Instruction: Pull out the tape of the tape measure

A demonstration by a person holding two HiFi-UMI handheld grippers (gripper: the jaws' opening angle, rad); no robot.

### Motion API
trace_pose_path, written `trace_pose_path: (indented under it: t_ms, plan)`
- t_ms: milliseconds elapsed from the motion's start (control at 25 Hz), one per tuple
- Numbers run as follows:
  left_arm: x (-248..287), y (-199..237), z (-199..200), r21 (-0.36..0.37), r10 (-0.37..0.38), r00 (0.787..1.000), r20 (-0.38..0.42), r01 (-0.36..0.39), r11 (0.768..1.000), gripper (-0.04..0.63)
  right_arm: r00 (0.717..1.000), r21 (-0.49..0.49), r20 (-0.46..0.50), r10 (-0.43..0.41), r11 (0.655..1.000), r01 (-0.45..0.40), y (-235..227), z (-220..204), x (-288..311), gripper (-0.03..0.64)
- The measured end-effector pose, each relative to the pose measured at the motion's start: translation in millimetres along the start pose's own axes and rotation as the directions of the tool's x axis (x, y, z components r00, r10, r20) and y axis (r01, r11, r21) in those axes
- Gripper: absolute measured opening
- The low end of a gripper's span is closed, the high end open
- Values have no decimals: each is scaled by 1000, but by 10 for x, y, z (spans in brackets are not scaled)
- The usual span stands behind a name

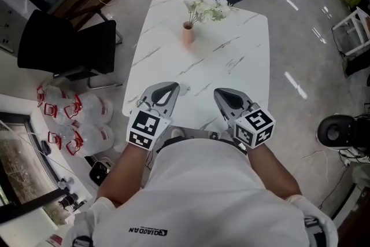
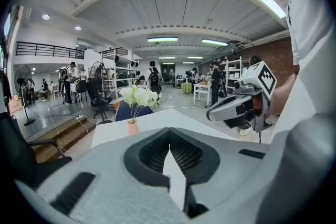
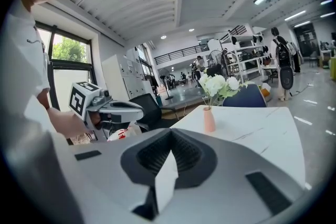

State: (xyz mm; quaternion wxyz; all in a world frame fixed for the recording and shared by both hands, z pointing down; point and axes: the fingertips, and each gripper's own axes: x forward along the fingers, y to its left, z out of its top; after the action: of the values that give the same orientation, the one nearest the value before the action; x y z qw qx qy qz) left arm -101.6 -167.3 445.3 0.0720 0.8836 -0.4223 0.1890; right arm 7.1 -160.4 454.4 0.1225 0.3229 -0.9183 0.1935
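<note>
I wear a white short-sleeved T-shirt [image 1: 202, 194] with a small black print [image 1: 147, 232] across the front. My 2 tongs, the left gripper [image 1: 171, 88] and the right gripper [image 1: 222, 93], are pale grey shells that taper to rounded tips. Each has black ribbed pads [image 2: 152, 153] in a dark hollow. Each carries 1 white marker cube [image 1: 145, 129] printed with black squares.

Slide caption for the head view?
Shut left tool and right tool over white marble table with pink vase of white flowers.

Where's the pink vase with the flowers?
In the head view the pink vase stands on the white table near its far edge, slightly left of the middle.
</note>
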Motion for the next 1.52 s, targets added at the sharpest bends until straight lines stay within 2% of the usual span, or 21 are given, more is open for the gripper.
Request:
trace_pose_path:
  t_ms: [160, 560, 800, 1200, 1520]
  plan:
    - [63, 24, -5, 32, 3, 1000, -15, -2, 999, 14, 1000, 9, 1, 5, 1000, -5, -56, -24, 26, 6]
    - [114, 39, 37, 96, 9, 1000, -19, -7, 995, 86, 1000, 7, 1, 3, 1000, -3, -91, -3, 21, 6]
    - [99, 88, 13, 117, 29, 999, -37, -24, 993, 179, 1000, 1, 0, 3, 1000, -3, -71, 16, 6, 6]
    - [127, -2, -22, 142, -14, 999, -51, 21, 990, 204, 1000, 4, -1, 4, 1000, -4, -57, -3, -1, 6]
    - [167, -22, -221, 149, -31, 993, -111, 48, 988, 199, 1000, 17, 2, -6, 1000, 6, -71, -44, -16, 6]
